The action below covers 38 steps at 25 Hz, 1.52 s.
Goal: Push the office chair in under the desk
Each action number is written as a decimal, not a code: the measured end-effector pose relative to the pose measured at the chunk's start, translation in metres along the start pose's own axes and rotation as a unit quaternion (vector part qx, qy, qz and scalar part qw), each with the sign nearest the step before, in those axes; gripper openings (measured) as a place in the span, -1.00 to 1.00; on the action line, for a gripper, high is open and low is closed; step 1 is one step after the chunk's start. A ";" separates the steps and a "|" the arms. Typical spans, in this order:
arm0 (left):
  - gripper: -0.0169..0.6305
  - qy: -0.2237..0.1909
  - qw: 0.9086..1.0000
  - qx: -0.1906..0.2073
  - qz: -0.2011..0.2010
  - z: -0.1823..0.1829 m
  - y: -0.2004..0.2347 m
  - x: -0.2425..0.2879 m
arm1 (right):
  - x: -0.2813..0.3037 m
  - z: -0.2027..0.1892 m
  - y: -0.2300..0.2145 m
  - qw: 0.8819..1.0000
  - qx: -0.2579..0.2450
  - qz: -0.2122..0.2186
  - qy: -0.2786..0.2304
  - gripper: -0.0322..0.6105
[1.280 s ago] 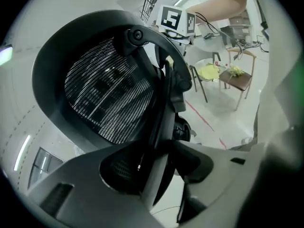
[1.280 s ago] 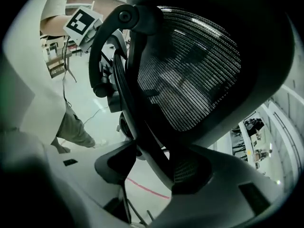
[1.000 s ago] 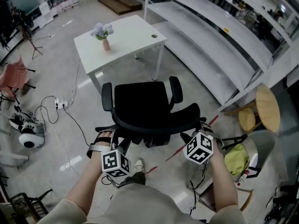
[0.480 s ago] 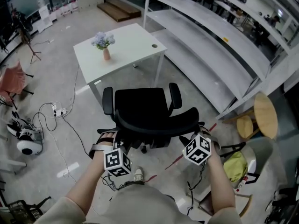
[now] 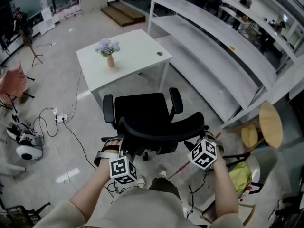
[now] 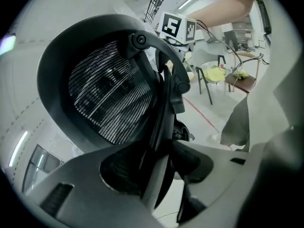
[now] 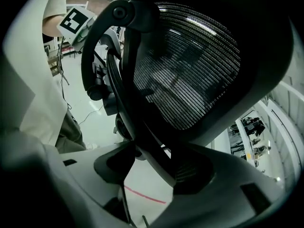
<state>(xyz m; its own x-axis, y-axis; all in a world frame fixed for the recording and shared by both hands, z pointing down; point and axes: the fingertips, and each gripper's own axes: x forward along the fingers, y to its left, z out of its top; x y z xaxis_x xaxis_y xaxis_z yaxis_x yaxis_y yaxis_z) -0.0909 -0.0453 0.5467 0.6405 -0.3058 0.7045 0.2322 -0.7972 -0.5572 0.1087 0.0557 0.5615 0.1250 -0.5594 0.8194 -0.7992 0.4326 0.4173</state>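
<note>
Black office chair [image 5: 145, 109] near white desk [image 5: 137, 49], flower vase [image 5: 110, 60] on the desktop.

floor [image 5: 57, 70]: grey, polished | left: loose cables [image 5: 57, 120] | right: white shelving [image 5: 213, 37], wooden stool [image 5: 270, 118]

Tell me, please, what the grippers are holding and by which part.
Both the left gripper and right gripper clamp the office chair by its backrest frame, one per side.

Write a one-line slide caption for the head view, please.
The left claw and the right claw grip the black office chair by its backrest, facing the white desk.
</note>
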 end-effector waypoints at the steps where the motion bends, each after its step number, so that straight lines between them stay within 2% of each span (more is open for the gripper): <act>1: -0.31 0.000 1.000 0.000 0.001 -0.001 0.003 0.001 | 0.002 0.002 -0.002 1.000 -0.001 0.000 -0.003 -0.16; 11: -0.30 0.005 1.000 0.003 0.024 -0.002 0.032 0.024 | 0.024 0.015 -0.035 1.000 -0.010 0.003 -0.017 -0.15; 19: -0.30 0.019 0.999 -0.028 0.013 -0.001 0.067 0.051 | 0.049 0.028 -0.079 0.999 -0.036 0.012 -0.037 -0.15; 31: -0.30 0.049 0.996 -0.053 0.050 0.003 0.123 0.097 | 0.100 0.052 -0.155 0.993 -0.083 0.027 -0.074 -0.15; 38: -0.30 0.067 0.993 -0.075 0.061 0.009 0.160 0.127 | 0.128 0.065 -0.205 0.991 -0.096 0.055 -0.069 -0.16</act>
<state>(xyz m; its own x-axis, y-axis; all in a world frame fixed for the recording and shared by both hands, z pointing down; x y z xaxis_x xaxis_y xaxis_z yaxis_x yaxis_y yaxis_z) 0.0343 -0.2064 0.5430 0.5518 -0.4630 0.6936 0.0404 -0.8159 -0.5768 0.2502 -0.1504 0.5557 -0.0492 -0.5871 0.8080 -0.6746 0.6161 0.4066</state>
